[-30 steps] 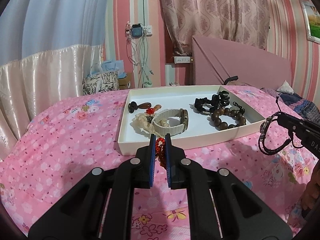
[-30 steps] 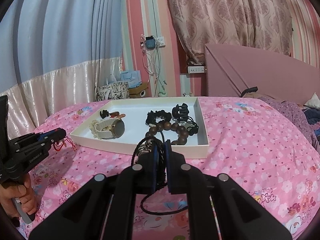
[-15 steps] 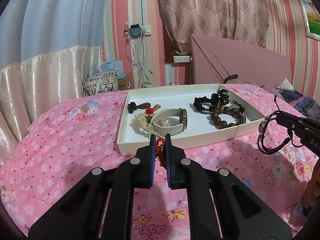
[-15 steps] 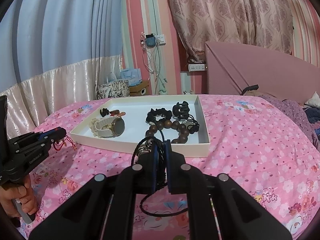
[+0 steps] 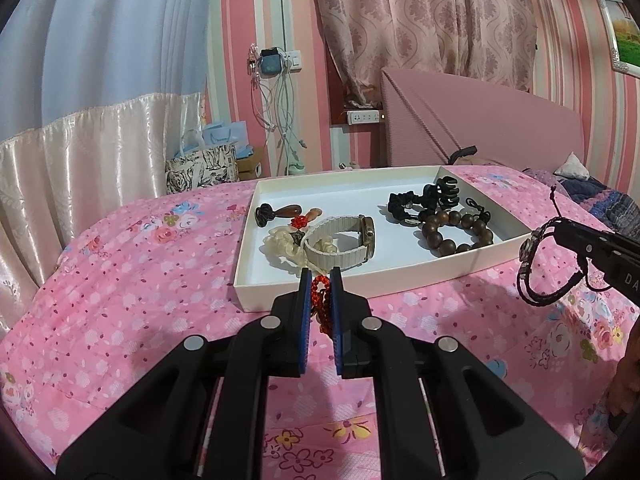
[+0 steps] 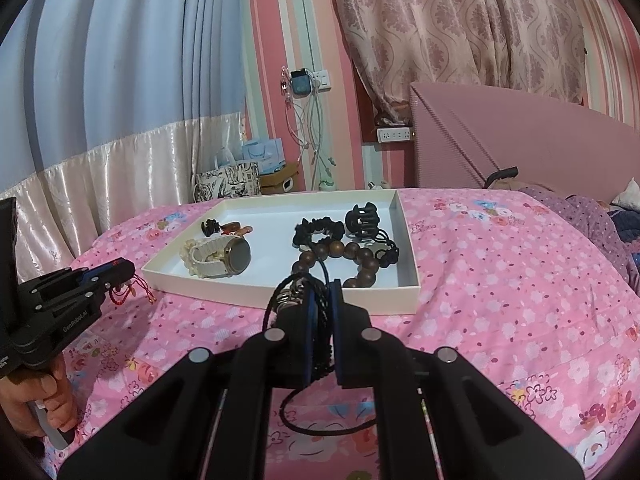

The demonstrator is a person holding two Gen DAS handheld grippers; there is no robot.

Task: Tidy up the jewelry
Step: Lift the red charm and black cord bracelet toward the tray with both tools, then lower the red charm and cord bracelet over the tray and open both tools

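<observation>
The left gripper (image 5: 321, 280) hangs above the pink flowered bed (image 5: 120, 280), just short of the near wall of the white tray (image 5: 400, 284). Its jaws are nearly together, clamped on a red beaded bracelet (image 5: 321, 298) that sits between the blue pads and dangles a little below them. The right gripper (image 6: 322, 292) is likewise over the bed, near the tray's front edge, jaws pinched narrow on a black cord bracelet (image 6: 316, 312); its metal charms bunch at the tips and a loop of cord droops beneath. In the left wrist view that bracelet hangs from the right gripper's tips, to the right of the tray.

Inside the tray lie a white-strapped watch (image 5: 340, 240), a cream scrunchie (image 5: 284, 246), a dark wooden bead bracelet (image 5: 456, 232), a black scrunchie (image 5: 404, 206), a black claw clip (image 5: 444, 192) and small brown and red pieces (image 5: 296, 214) at the far left. A hand (image 6: 44, 400) grips the left gripper's handle.
</observation>
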